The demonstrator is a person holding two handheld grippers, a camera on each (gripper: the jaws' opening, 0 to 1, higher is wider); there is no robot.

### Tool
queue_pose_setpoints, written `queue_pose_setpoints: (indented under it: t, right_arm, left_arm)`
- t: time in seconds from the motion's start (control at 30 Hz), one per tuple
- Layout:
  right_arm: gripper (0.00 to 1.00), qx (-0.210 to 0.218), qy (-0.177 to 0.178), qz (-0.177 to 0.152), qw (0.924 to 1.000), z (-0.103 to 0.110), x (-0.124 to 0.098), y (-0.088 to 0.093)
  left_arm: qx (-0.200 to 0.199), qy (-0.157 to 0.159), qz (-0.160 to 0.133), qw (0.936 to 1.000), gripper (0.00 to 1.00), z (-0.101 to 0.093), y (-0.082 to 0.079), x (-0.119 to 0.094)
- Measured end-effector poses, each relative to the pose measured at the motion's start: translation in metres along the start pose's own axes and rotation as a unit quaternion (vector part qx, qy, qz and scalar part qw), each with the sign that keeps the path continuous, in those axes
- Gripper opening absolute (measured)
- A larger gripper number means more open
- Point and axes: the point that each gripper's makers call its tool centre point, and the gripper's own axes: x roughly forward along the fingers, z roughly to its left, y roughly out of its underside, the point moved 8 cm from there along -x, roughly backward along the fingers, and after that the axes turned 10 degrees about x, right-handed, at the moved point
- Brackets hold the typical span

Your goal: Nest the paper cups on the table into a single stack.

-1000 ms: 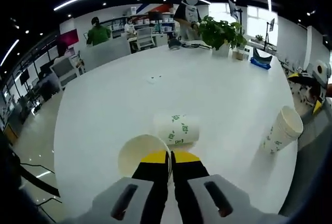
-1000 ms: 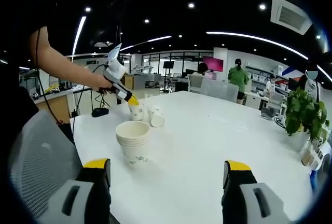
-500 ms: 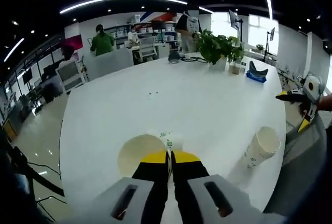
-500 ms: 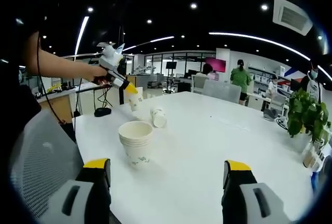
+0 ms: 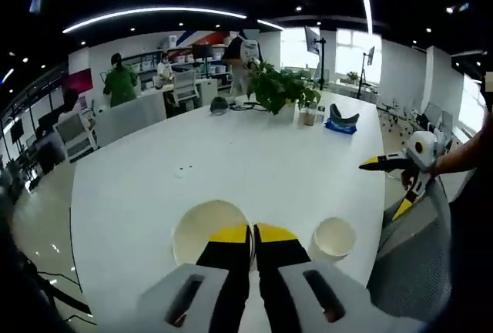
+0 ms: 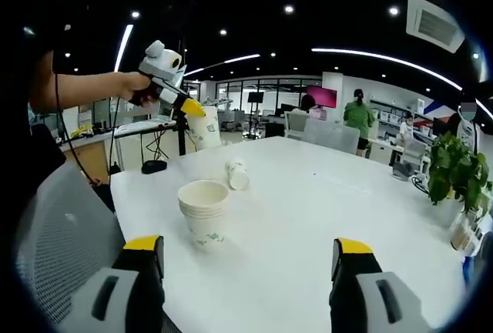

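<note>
Lifting one paper cup [image 5: 209, 231] high off the white table [image 5: 231, 163], we are carrying it in our left gripper [image 5: 253, 234], whose two yellow tips are pinched tight on the cup's rim. A second ago this cup was sitting low by the table. Now the stack of cups [image 6: 203, 213] is showing below us at about four o'clock, so we are getting close to dropping it in. Our right gripper [image 6: 250, 254] is waiting wide open, holding nothing. One tipped-over cup [image 6: 236, 173] is lying just past the stack.
</note>
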Motion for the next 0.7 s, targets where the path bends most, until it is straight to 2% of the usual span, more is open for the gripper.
queue_pose_setpoints:
  t: [0.33,0.4,0.43,0.7]
  right_arm:
    - [0.91,-0.002,-0.002,0.003,1.0000,0.000,0.001,0.001]
    - [0.91,-0.003,-0.001,0.003,1.0000,0.000,0.001,0.001]
    - [0.91,-0.003,-0.001,0.003,1.0000,0.000,0.001,0.001]
    - [0.91,-0.004,0.000,0.004,1.0000,0.000,0.001,0.001]
  left_arm:
    - [0.038,0.054,-0.015,0.9977,0.00,-0.033,-0.020,0.000]
    - [0.043,0.063,-0.018,0.9969,0.00,-0.042,-0.023,0.001]
    - [0.048,0.069,-0.018,0.9963,0.00,-0.053,-0.027,0.003]
    - [0.071,0.101,-0.016,0.9922,0.00,-0.074,-0.027,0.015]
